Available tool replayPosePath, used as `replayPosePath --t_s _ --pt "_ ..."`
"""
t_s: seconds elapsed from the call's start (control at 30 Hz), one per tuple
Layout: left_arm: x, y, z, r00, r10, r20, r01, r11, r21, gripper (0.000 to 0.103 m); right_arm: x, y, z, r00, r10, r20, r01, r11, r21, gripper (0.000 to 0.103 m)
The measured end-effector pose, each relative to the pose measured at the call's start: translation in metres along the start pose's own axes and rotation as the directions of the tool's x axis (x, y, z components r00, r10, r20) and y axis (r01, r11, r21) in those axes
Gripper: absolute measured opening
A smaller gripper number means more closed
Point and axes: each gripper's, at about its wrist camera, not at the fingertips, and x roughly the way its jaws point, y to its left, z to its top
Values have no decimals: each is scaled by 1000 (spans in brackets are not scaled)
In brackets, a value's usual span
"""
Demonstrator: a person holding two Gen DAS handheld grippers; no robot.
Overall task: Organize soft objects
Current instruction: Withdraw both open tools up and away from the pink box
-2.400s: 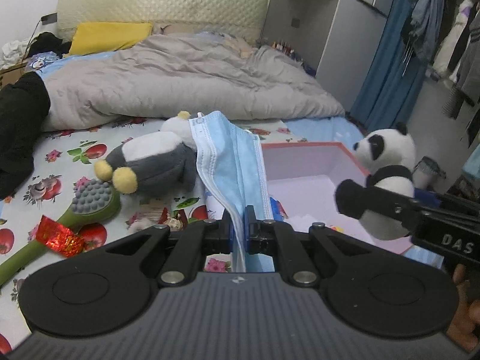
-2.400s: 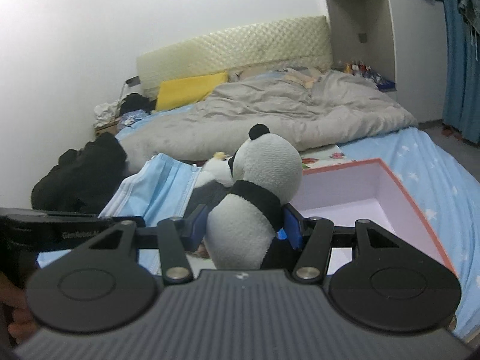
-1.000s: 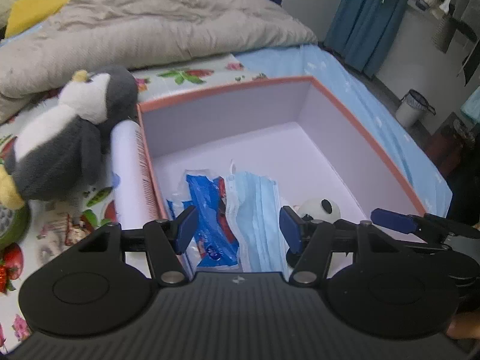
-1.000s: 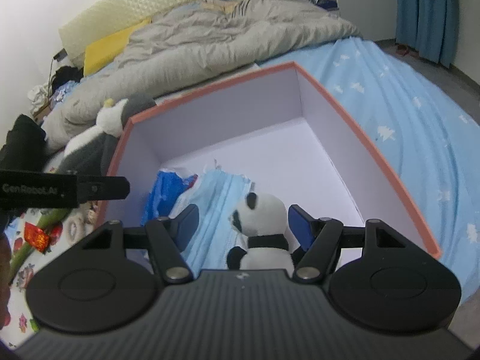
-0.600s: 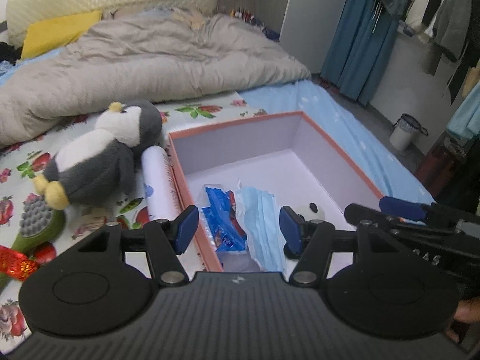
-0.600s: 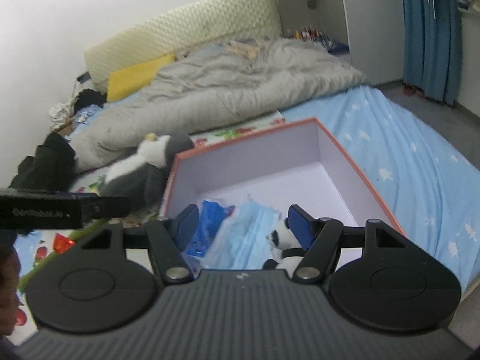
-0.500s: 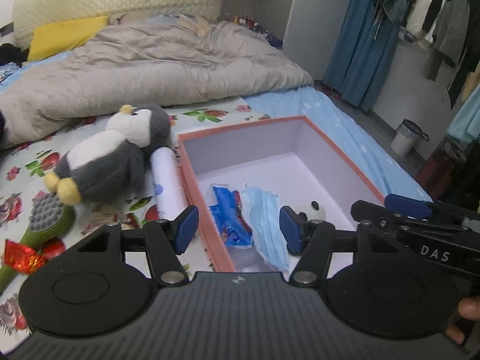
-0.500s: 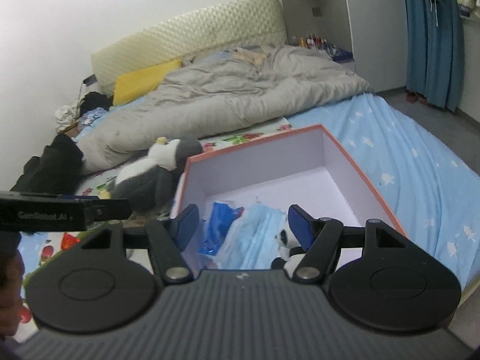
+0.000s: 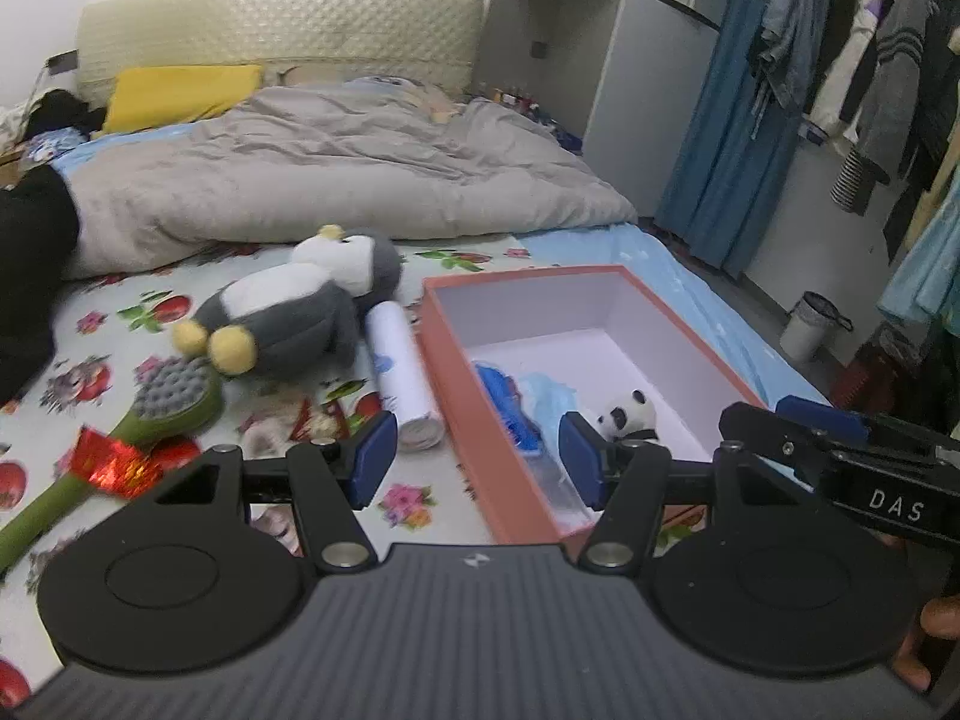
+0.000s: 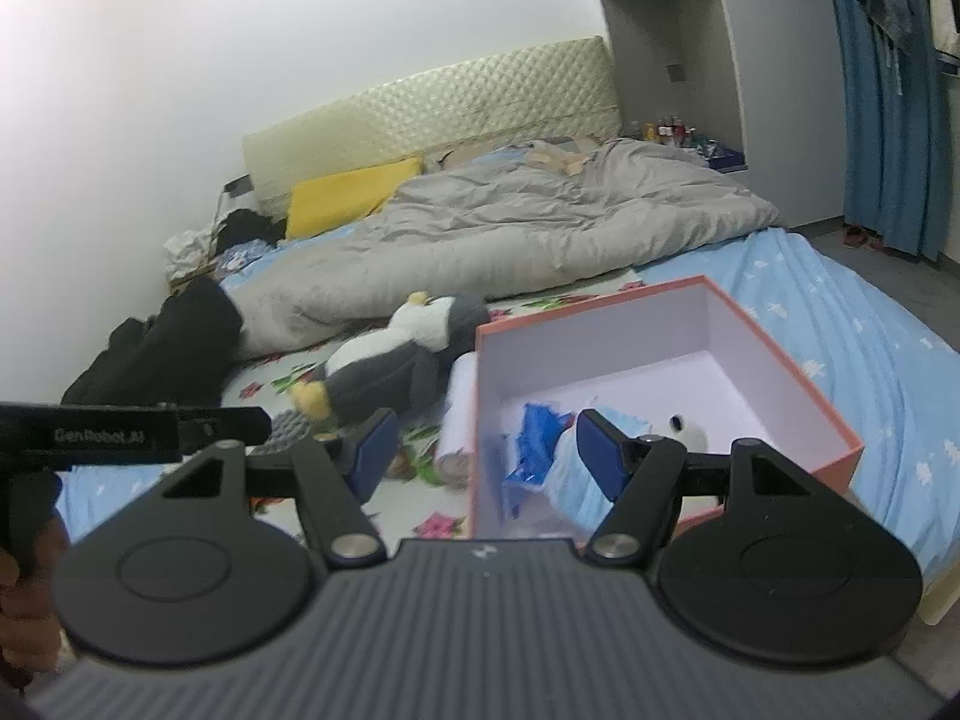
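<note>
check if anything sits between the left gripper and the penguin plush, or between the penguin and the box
Nothing visible blocks the open left gripper from the penguin plush; only bedsheet lies between. Between the penguin and the box, a white roll lies beside the box's left wall. Lifting the plush should clear it.

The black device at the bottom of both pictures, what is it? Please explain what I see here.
Each picture comes from a camera on a hand-held gripper, looking along its two blue fingers. A person holds one in each hand. The left gripper and right gripper are both open and hold nothing. On the bed stands a box containing a panda, a mask and a blue packet. Outside it lie a penguin, a white roll and a green brush.
</note>
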Motion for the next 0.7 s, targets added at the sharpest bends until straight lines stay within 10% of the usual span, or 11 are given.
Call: replayPosePath --t_s 0.7 --pt "-46 75 -99 996 85 -24 -87 991 -99 66 10 77 -79 991 91 -102 -99 992 -81 68"
